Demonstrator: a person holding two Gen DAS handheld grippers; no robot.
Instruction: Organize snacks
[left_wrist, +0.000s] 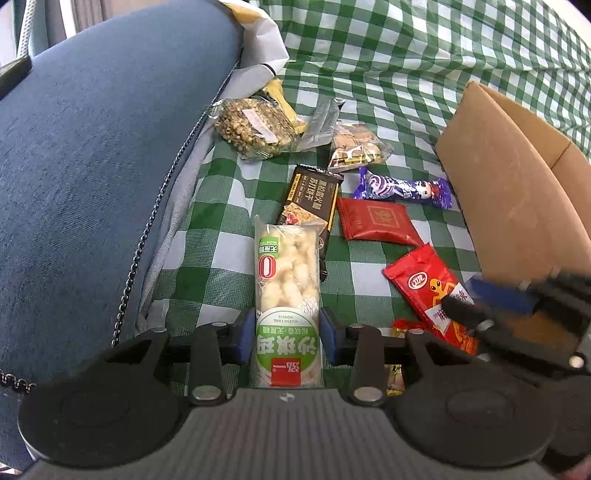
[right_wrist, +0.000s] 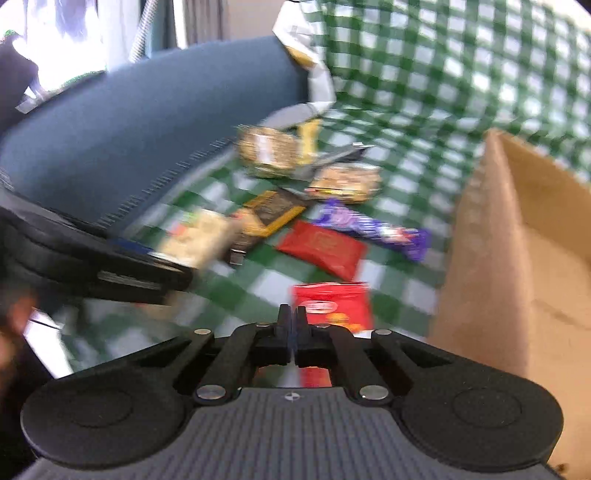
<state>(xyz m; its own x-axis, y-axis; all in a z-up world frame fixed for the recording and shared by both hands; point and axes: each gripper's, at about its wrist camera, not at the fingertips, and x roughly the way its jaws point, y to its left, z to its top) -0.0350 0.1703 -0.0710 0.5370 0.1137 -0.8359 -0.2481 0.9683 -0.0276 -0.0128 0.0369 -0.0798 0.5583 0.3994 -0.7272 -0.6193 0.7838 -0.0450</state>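
**snackbot_fan:** Left gripper (left_wrist: 287, 341) has its blue pads squeezed onto both sides of the long white-and-green rice puff bar (left_wrist: 286, 295), near the label end, with the rest of the pack sticking out ahead over the green checked cloth (left_wrist: 388, 66). Right gripper (right_wrist: 291, 321) has its jaws nearly together on the bottom end of the red snack packet (right_wrist: 334, 306). That view is blurry, so I'd call it a pinch but can't swear how firm it is.

**umi_tinkerer:** So both hands are at the pick-up stage, I'd guess. Next move is probably carrying each one to the cardboard box (right_wrist: 517, 240), which sits on the right with its open top facing up.

**snackbot_fan:** Agreed. Its near wall stands tall, so both packs need to go up and over the rim, not straight sideways. The red packet is just beside that wall, an easy hop.

**umi_tinkerer:** The left hand has farther to travel, across the red square pouch (left_wrist: 376, 221) and the purple candy wrapper (left_wrist: 402, 188). The blue cushion (left_wrist: 92, 166) crowds the left side, so all the free room is up.
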